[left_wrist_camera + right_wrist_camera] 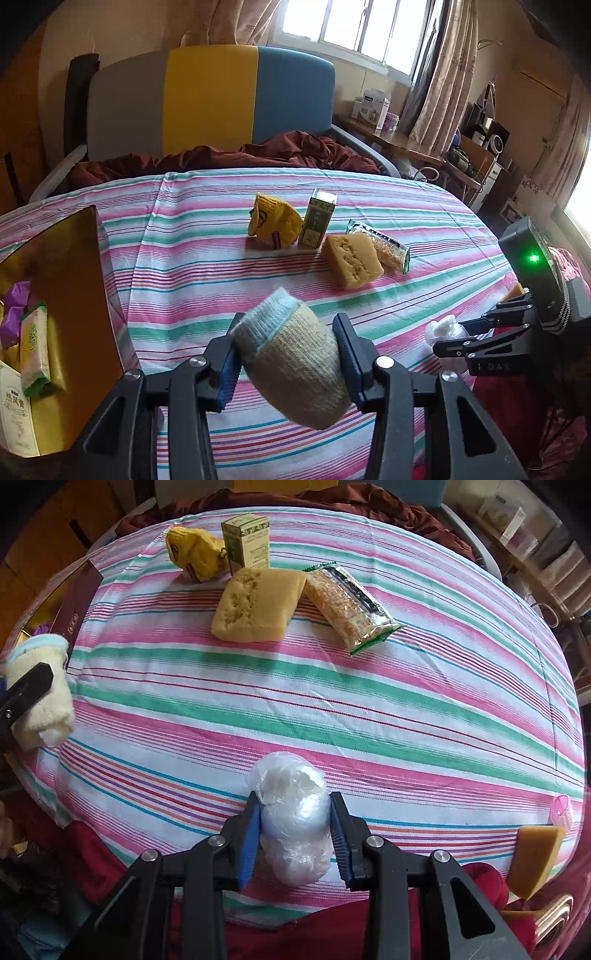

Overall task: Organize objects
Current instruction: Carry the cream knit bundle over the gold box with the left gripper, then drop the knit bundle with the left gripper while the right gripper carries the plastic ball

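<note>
Ahead of me the striped sheet (207, 236) gives way to a rumpled maroon blanket (236, 155), bunched against a headboard (210, 99) in grey, yellow and blue panels. Behind that, floral curtains (439, 85) hang beside a bright window (354, 26). To my right a wooden desk (402, 142) carries a white carton (375, 107), and farther along stands a small stereo (487, 134).

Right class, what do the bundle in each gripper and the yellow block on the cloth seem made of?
Left gripper bundle: a rolled sock, knitted yarn, ribbed and matte. Right gripper bundle: a plastic wad, thin crinkled translucent film, glossy. Yellow block: probably sponge foam, with a pitted, porous face.
</note>
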Available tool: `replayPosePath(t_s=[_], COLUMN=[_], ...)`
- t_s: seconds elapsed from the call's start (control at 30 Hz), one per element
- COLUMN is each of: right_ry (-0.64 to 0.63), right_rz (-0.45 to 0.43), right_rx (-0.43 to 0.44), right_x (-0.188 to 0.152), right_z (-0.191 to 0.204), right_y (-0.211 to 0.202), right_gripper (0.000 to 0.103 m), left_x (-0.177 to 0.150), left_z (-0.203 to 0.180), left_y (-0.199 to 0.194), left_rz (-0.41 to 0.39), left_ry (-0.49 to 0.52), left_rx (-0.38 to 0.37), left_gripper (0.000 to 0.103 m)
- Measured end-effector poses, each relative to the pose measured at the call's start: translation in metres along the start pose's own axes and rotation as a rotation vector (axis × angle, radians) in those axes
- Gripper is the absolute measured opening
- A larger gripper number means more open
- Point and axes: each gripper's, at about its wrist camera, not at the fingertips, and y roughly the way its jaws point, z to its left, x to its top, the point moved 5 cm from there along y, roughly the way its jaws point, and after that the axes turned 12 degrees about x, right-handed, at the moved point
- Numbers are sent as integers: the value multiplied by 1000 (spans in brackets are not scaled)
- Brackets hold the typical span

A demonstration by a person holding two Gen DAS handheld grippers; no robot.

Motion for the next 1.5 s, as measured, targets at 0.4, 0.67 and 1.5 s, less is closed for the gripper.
replayPosePath(t_s=[0.4,0.67,1.5], right_ry=[23,21,35], right_rz=[-22,-43,-53], right_rx=[-17,-48,-14], right_x=[5,5,9], right_z=[2,-1,-22], right_y=[-4,-13,-14], right_gripper=[36,36,36], left_x=[-1,-10,20], left_z=[49,99,330], left_y=[-12,-16,109], left_rz=[-4,67,357], left_ry=[-67,-219,-523], left_rx=[56,-41,203], left_gripper=[47,47,49])
